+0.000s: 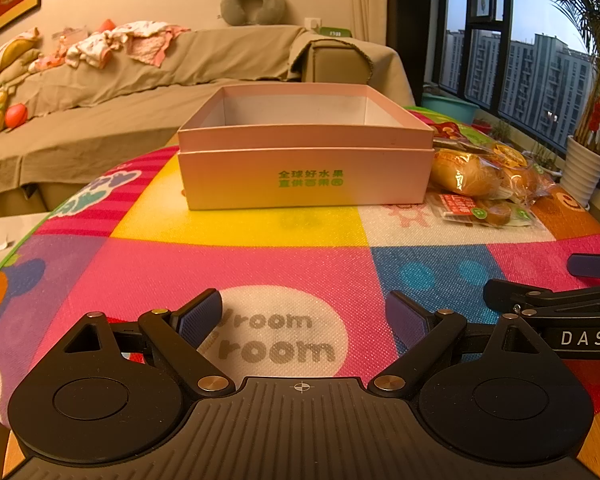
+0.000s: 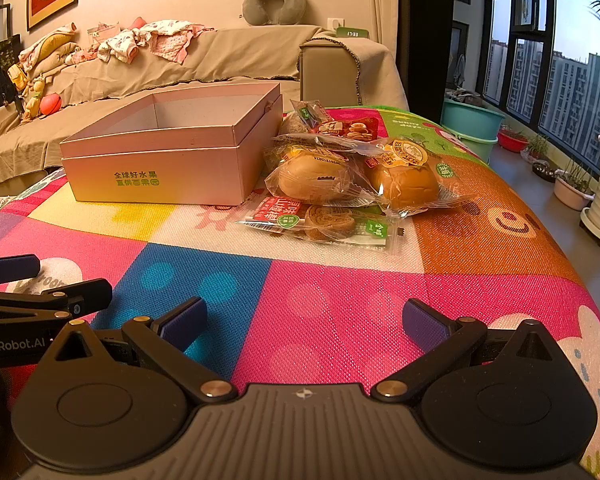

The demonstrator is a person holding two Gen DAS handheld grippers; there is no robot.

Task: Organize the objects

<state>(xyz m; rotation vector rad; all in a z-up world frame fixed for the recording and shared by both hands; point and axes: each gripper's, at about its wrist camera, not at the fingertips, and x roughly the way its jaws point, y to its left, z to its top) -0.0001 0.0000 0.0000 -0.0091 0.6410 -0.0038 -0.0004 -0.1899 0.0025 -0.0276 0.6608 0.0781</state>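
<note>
An open, empty pink box (image 1: 304, 184) with green print stands on the colourful mat (image 1: 228, 264); it also shows in the right wrist view (image 2: 156, 176). Right of the box lies a pile of wrapped snacks: two bread buns (image 2: 316, 180) (image 2: 404, 184), a flat pastry packet (image 2: 320, 222) and a red packet (image 2: 352, 128). The pile also shows in the left wrist view (image 1: 484, 184). My left gripper (image 1: 304, 320) is open and empty, low over the mat in front of the box. My right gripper (image 2: 304, 322) is open and empty, in front of the snacks.
A sofa (image 1: 100, 92) with clothes and toys runs behind the table. A teal basin (image 2: 472, 124) and potted plants (image 2: 576, 188) stand by the windows at right. The mat's edge drops off at the right (image 2: 572, 248).
</note>
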